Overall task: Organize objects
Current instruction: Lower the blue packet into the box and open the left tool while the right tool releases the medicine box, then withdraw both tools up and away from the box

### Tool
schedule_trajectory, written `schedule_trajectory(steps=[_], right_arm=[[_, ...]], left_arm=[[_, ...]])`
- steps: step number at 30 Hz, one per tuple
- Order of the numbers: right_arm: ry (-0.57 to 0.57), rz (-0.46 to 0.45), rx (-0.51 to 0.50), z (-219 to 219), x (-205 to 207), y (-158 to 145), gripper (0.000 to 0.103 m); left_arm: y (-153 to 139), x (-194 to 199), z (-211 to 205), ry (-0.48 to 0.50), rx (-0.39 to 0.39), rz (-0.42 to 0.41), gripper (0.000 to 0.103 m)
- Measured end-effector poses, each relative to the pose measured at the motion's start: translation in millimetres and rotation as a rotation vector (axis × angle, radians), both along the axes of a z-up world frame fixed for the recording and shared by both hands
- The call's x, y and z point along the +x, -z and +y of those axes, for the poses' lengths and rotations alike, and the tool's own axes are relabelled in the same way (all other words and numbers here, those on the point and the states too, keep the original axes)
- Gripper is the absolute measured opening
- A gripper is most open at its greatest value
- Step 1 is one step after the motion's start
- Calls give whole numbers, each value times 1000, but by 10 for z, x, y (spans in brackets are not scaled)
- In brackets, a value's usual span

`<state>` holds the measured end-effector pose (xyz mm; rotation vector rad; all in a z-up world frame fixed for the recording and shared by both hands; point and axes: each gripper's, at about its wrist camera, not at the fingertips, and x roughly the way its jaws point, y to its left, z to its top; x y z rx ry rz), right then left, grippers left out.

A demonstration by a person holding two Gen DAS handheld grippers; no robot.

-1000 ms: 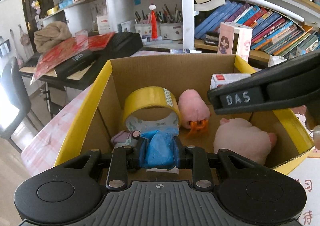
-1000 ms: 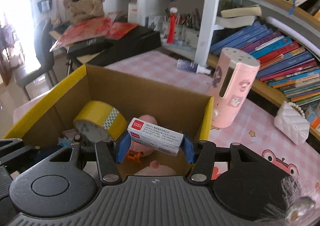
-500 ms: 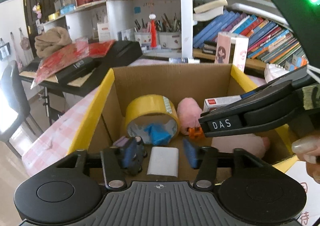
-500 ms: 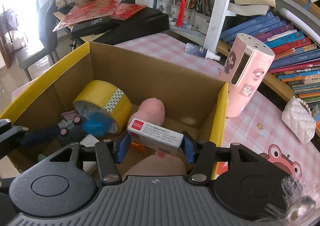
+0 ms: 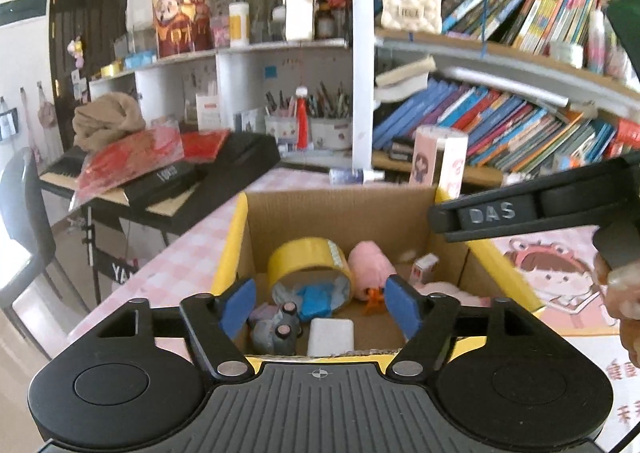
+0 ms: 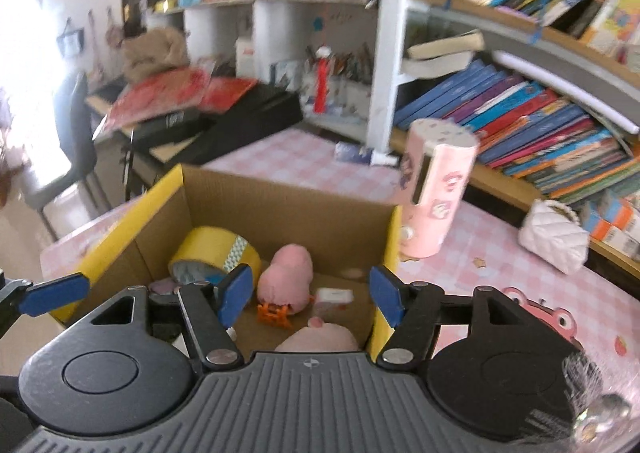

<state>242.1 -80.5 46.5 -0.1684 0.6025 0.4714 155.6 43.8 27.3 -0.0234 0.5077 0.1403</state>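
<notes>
Both grippers (image 5: 318, 303) (image 6: 309, 295) just spread, empty, over box (image 5: 340, 209) w/ tape roll (image 5: 306, 263).

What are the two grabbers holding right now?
Nothing. The left gripper and right gripper have just opened, fingers empty, above the cardboard box.

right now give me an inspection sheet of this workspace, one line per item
surface: pink checked table, cartoon print at its right end.
job's things: cardboard box holds yellow tape roll, pink plush, small red-and-white carton, white block, grey toy.
clutter: pink cylinder beside the box; white quilted purse.
grippers: left tool and right tool both open, nothing between the pads, jaws just been opening.
cables: nothing seen.
surroundings: bookshelves, keyboard, chair.
</notes>
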Motion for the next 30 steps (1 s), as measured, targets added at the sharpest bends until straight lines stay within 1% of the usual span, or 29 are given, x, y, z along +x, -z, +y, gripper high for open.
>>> schedule_trajectory(steps=[4,7,10,13,15,18,21,25,30], right_arm=[[48,-39,13,-124,-284,-125,65],[82,-49,21,-200,-513,-153,65],[129,-58,32,-299,-751,-148,65],[198,-64,51,-412,-993,-119,69],[256,-73,53,-486,-1161,-84,76],[349,-86,48,-602,-1424,-5,80],[430,-81,45,-731,-1648,93,83],[511,-67,20,-869,-1929,250,87],[583,-49,-7,-992,-2225,434,96]], left_arm=[[-93,-204,40,23,2,-31,76],[-121,-355,73,32,1,-35,77],[-116,-521,83,52,3,-29,83],[-94,-682,74,78,9,-19,86],[-57,-790,58,92,7,-9,88],[11,-923,26,108,6,9,92],[73,-1024,-23,130,9,26,93],[138,-1131,-107,158,18,39,96],[193,-1226,-245,204,13,59,97]])
